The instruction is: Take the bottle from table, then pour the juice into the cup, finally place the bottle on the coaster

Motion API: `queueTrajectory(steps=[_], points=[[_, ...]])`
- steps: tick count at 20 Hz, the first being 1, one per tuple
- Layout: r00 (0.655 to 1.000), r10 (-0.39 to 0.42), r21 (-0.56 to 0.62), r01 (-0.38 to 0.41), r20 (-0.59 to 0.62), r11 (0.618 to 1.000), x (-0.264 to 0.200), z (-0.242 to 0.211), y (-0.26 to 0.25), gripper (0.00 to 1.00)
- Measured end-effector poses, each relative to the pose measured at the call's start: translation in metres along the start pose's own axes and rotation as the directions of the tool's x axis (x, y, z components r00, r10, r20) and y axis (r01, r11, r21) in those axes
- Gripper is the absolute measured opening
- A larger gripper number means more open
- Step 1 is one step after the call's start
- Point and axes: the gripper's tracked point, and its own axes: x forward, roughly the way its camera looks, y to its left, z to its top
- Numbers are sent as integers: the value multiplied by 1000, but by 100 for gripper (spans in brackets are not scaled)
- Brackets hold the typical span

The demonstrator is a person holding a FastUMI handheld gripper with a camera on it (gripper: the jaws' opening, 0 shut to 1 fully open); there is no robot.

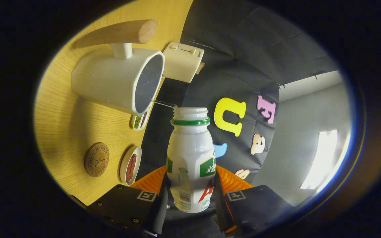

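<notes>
Gripper [190,195] clamped on the bottle [190,158]: one finger presses each side of its lower body, the bottle standing straight out between them. The whole view is rolled sideways, so the wooden desk [64,119] runs as a wall along one side and the bottle is tipped toward it.

Bottle: white plastic, green ring under the neck, cap off, mouth open. Printed label with green and red patches on the lower half. A thin stream of liquid [162,103] leaves the mouth and reaches the rim of the cup.

Cup [117,79]: white, mug-shaped, sitting on the desk just beyond the bottle's mouth, its opening turned toward the bottle. The inside looks dark grey with small specks; how full it is cannot be told. A short white post joins its side to a rounded wooden handle [117,33].

Coaster [96,159]: round, brown, with an embossed pattern, flat on the desk, nearer the fingers than the cup and apart from it. Nothing sits on it.

Other items on the desk: a small white dish with something reddish [130,165] just beside the coaster; another small dish with green contents [140,120] partly tucked behind the cup's rim; a cream box-shaped appliance [182,62] with a slider, near the desk's far edge beyond the cup.
</notes>
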Motion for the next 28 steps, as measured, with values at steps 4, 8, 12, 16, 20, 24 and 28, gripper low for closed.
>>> queueTrajectory(steps=[4,8,12,16,20,24,28], points=[[1000,-5,-10,5,5,1000,0,1,-2,62],[1000,-10,-15,10,11,1000,0,2,-2,61],[1000,-15,-28,16,18,999,3,4,-7,61],[1000,-19,-40,20,24,999,2,6,-8,62],[999,-21,-57,23,34,998,4,9,-10,62],[999,-22,-73,25,40,997,2,10,-11,62],[999,-27,-87,31,43,996,3,13,-12,61]])
